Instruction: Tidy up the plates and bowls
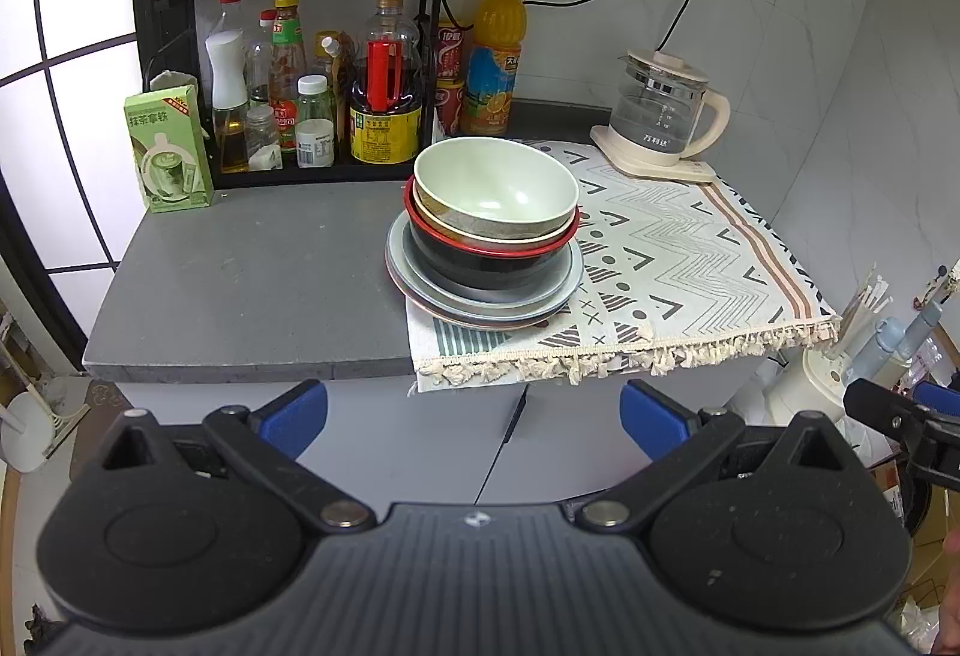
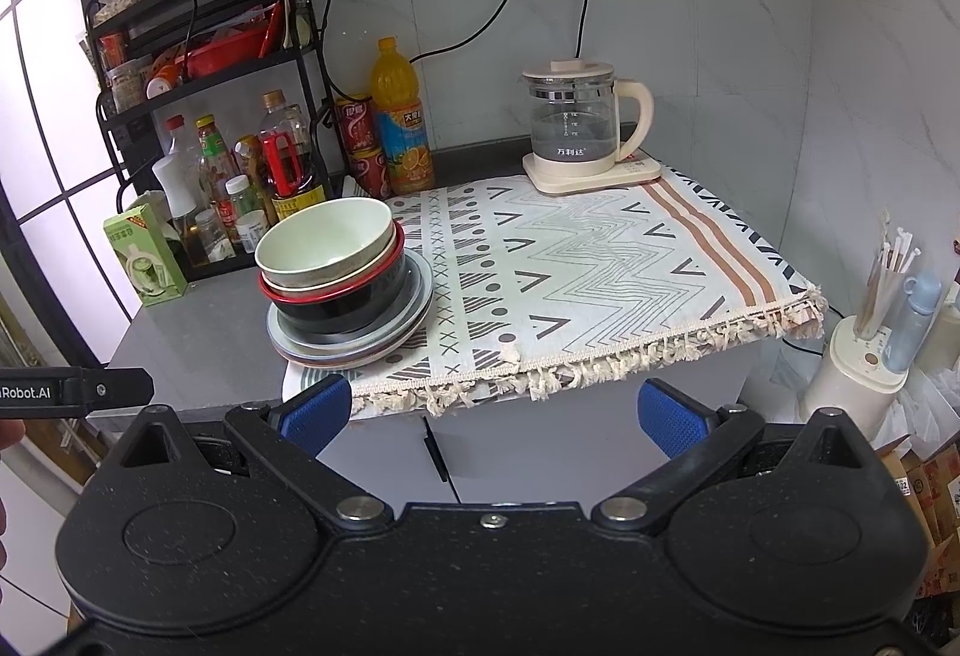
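A: Both grippers, left (image 1: 474,416) and right (image 2: 495,413), are hanging wide open, holding nothing, short of the counter (image 1: 240,272).

B: Bowls (image 1: 495,188) are sitting nested on plates (image 1: 480,296), half on the cloth (image 1: 690,260)'s left edge. Lower plates are hiding mostly. Kettle (image 2: 570,128)'s sitting behind, tiled wall.
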`<state>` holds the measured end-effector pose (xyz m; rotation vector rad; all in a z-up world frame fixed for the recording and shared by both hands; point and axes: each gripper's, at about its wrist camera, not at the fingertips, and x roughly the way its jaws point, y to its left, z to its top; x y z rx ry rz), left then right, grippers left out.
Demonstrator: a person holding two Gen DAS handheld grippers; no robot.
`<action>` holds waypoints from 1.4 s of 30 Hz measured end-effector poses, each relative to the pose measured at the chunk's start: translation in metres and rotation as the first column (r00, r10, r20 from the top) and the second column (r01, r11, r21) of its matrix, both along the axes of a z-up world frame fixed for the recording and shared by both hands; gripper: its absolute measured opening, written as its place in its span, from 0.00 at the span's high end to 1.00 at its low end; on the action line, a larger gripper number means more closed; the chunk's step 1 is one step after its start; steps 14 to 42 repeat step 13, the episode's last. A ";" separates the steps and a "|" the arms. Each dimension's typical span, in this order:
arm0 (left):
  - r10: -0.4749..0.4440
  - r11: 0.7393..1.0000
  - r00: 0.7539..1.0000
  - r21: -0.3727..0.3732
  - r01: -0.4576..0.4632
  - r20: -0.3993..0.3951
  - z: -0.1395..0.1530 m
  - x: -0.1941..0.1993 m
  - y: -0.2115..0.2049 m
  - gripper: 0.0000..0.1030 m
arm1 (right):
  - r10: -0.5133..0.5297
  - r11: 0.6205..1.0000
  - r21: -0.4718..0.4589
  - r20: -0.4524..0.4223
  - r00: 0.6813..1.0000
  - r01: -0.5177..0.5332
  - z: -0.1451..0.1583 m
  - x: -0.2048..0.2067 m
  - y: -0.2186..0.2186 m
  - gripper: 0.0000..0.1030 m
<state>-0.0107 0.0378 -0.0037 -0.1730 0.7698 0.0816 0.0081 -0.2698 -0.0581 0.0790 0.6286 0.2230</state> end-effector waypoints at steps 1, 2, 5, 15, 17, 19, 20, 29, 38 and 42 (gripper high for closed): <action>0.001 1.000 1.000 -0.001 -0.001 -0.003 0.000 0.001 0.000 0.00 | 0.000 1.000 0.000 0.000 1.000 0.000 0.000 -0.001 0.000 0.00; 0.003 1.000 1.000 -0.001 -0.003 -0.005 0.001 0.000 0.000 0.00 | 0.000 1.000 -0.001 -0.001 1.000 0.000 0.000 0.000 0.000 0.00; 0.004 1.000 1.000 0.004 -0.004 0.002 0.003 0.001 0.000 0.00 | -0.002 1.000 -0.004 -0.009 1.000 0.002 -0.001 0.003 0.000 0.00; 0.008 1.000 1.000 0.003 -0.008 -0.003 0.003 0.001 0.001 0.00 | 0.004 1.000 0.003 -0.019 1.000 -0.004 -0.004 0.007 0.000 0.00; 0.008 1.000 1.000 0.003 -0.008 -0.003 0.003 0.001 0.001 0.00 | 0.004 1.000 0.003 -0.019 1.000 -0.004 -0.004 0.007 0.000 0.00; 0.008 1.000 1.000 0.003 -0.008 -0.003 0.003 0.001 0.001 0.00 | 0.004 1.000 0.003 -0.019 1.000 -0.004 -0.004 0.007 0.000 0.00; 0.008 1.000 1.000 0.003 -0.008 -0.003 0.003 0.001 0.001 0.00 | 0.004 1.000 0.003 -0.019 1.000 -0.004 -0.004 0.007 0.000 0.00; 0.008 1.000 1.000 0.003 -0.008 -0.003 0.003 0.001 0.001 0.00 | 0.004 1.000 0.003 -0.019 1.000 -0.004 -0.004 0.007 0.000 0.00; 0.008 1.000 1.000 0.003 -0.008 -0.003 0.003 0.001 0.001 0.00 | 0.004 1.000 0.003 -0.019 1.000 -0.004 -0.004 0.007 0.000 0.00; 0.008 1.000 1.000 0.003 -0.008 -0.003 0.003 0.001 0.001 0.00 | 0.004 1.000 0.003 -0.019 1.000 -0.004 -0.004 0.007 0.000 0.00</action>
